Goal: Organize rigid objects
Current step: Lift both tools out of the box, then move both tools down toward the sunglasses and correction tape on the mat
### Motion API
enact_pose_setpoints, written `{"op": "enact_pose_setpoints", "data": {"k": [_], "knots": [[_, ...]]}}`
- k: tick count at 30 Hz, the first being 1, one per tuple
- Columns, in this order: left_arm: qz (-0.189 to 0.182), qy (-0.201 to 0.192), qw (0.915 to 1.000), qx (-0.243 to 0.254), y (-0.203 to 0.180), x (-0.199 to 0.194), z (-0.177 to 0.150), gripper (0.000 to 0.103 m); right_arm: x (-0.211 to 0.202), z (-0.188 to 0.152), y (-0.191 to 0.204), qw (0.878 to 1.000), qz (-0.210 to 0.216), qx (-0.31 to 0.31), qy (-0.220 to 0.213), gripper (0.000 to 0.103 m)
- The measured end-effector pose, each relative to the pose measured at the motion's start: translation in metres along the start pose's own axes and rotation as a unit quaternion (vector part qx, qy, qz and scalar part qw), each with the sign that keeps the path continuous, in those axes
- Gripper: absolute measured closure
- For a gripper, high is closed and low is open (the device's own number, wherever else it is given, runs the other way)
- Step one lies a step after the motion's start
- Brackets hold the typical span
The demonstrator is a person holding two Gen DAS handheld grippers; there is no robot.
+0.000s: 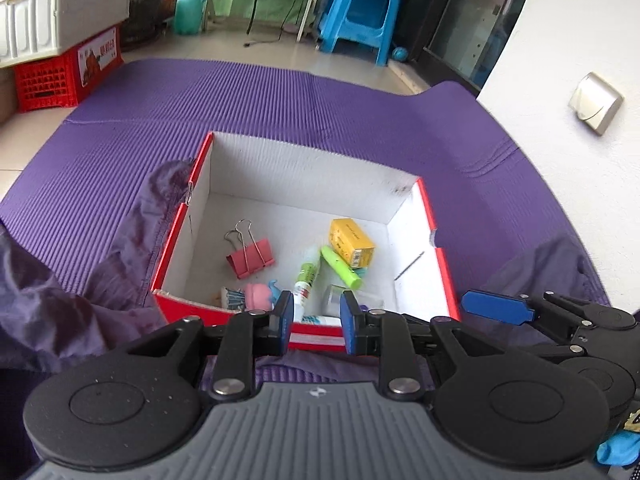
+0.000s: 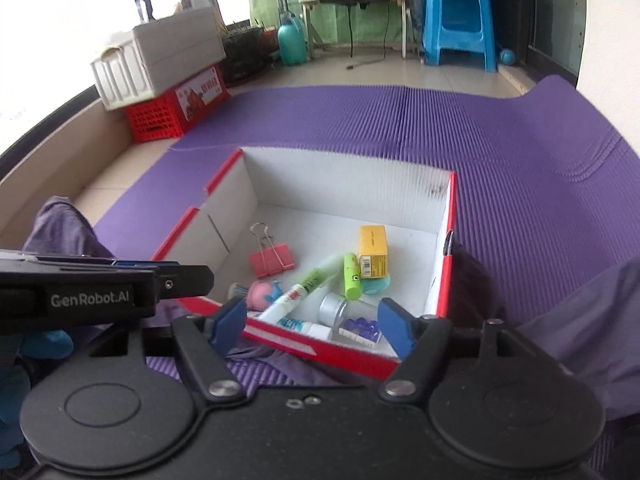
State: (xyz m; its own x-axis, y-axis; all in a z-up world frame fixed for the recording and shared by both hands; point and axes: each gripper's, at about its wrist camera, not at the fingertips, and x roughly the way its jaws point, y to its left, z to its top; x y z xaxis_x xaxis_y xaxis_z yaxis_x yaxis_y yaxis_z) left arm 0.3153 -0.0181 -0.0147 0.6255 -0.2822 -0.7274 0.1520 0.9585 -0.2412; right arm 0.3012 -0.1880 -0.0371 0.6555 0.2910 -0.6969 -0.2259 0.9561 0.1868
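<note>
Likely step: pulling both claws back from the red-and-white box (image 2: 340, 176) after a drop, with the sorting apparently close to finished.

Right claw (image 2: 312, 322): spread wide, nothing between the pads, hanging over the box's near wall. Left claw (image 1: 316, 320): drawn almost shut, only a narrow gap, also empty, just to the left of the right one.

Task things all inside the box, which sits on the purple mat (image 2: 360, 120):
- pink binder clip (image 2: 272, 260) alone toward the left
- yellow carton (image 2: 373, 252) and green highlighter (image 2: 351, 276) toward the right
- white tube (image 2: 298, 296) slanting across the middle
- clear vial (image 2: 344, 312) holding blue beads against the near wall

To do this well:
- Lift straight up and back, keeping the pads above the red rim so as not to hook the near wall and drag the light cardboard.
- Keep the right claw open until clear, since the vial lies right beneath it and looks ready to roll at a nudge.
- Mind the purple cloth (image 1: 132, 240) bunched beside the left wall.
- Scan the mat for strays. None visible on the far side, though the ground nearest the person is hidden.
</note>
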Motion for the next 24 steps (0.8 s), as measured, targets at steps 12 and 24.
{"op": "enact_pose_setpoints", "data": {"k": [12, 24], "knots": [[0.012, -0.038, 0.9990, 0.019, -0.018, -0.069, -0.024, 0.079, -0.074, -0.022, 0.016, 0.999, 0.027, -0.011, -0.044, 0.020], [0.033, -0.075, 0.9958, 0.041, -0.024, -0.116, -0.062, 0.035, -0.122, -0.053, 0.021, 0.997, 0.055, -0.004, -0.053, 0.015]]}}
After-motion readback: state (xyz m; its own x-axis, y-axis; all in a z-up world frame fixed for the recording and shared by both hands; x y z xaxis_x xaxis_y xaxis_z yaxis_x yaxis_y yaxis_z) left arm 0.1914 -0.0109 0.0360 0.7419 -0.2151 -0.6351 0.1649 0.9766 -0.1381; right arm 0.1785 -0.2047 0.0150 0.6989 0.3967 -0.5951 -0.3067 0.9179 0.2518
